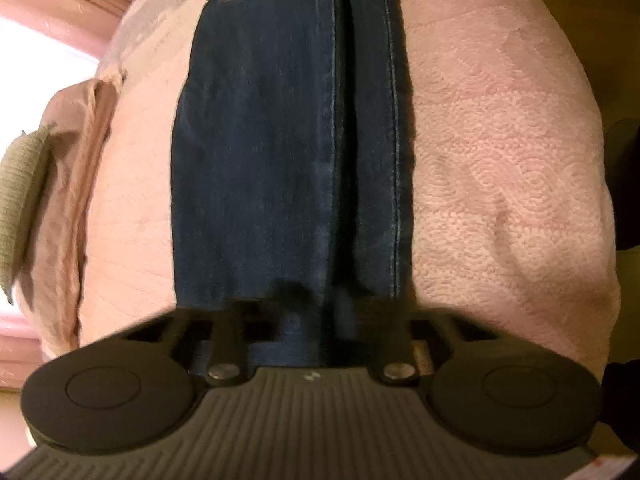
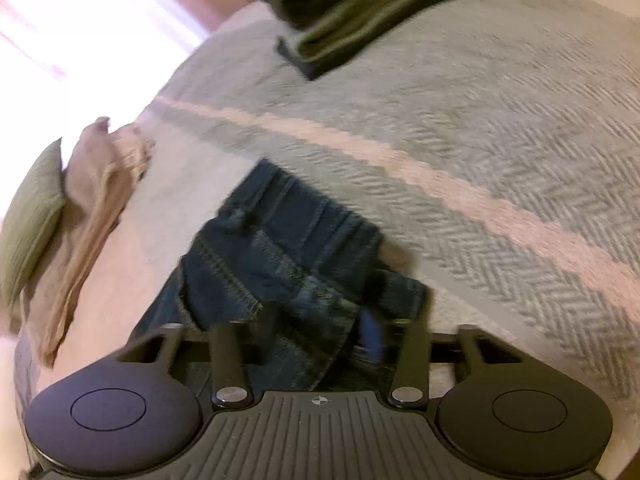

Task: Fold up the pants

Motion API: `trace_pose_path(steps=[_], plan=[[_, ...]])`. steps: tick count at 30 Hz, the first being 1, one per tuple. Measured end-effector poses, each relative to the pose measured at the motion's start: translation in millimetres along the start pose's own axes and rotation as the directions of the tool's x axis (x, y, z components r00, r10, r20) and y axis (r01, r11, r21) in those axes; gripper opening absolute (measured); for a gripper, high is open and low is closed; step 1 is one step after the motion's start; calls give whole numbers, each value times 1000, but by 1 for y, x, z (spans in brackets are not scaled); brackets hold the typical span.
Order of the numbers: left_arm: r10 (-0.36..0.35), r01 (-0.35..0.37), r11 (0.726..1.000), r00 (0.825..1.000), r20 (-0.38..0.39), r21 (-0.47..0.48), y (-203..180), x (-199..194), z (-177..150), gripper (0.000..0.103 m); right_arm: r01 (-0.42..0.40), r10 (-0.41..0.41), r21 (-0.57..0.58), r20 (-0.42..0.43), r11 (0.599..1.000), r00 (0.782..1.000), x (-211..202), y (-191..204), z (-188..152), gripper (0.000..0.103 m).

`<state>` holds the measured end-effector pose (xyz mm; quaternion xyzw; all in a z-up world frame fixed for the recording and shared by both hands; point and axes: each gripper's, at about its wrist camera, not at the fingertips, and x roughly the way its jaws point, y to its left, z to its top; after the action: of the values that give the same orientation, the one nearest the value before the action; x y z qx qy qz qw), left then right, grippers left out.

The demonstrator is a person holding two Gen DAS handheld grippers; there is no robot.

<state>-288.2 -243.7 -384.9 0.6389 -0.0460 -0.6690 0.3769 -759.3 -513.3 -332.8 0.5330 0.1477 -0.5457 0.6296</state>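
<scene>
- Jeans (image 1: 288, 140) are laid out long and flat on the pink bedspread (image 1: 500, 184) in the left wrist view, both legs side by side and running straight away from the camera.
- Off to the left edge there's a tan pillow (image 1: 76, 184) with a green ribbed cushion (image 1: 20, 200) tucked behind it.
- Left gripper (image 1: 304, 304) sits right at the near end of the legs, jaws pinched tight together on the denim there, so it's got hold of the jeans.
- Over in the right wrist view, the same tan pillow and green cushion (image 2: 32, 216) show up on the left side.
- Waistband end of the jeans is bunched up right in front of the right gripper (image 2: 316, 332), with denim between the fingers; it's too blurry for me to tell if the pads are actually pressing on it.
- A grey herringbone blanket (image 2: 460, 152) covers the bed to the right, and a stack of dark folded clothes (image 2: 368, 12) sits on it at the far end, well apart from the jeans.
</scene>
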Motion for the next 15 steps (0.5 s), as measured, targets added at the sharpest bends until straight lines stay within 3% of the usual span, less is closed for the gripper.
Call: trace_pose_path(steps=[2,5,9,15], plan=[[7,-6,1000,1000,18,-18,5,-8,0,2,-11,11,1,-6,1000,1000,-8,1,3,14],[34,-31,998,997,64,-50,15,-37,-5,1,-13,14,-60,9,998,1000,-31,17,10,12],[11,-5,998,996,94,-58,15,-73,-6,0,42,-41,-78,9,996,999,-58,20,4,12],[-78,79,995,997,23,-64,-10,-37,-2,2,137,-141,-73,-55,988,989,-17,-14,-16,13]])
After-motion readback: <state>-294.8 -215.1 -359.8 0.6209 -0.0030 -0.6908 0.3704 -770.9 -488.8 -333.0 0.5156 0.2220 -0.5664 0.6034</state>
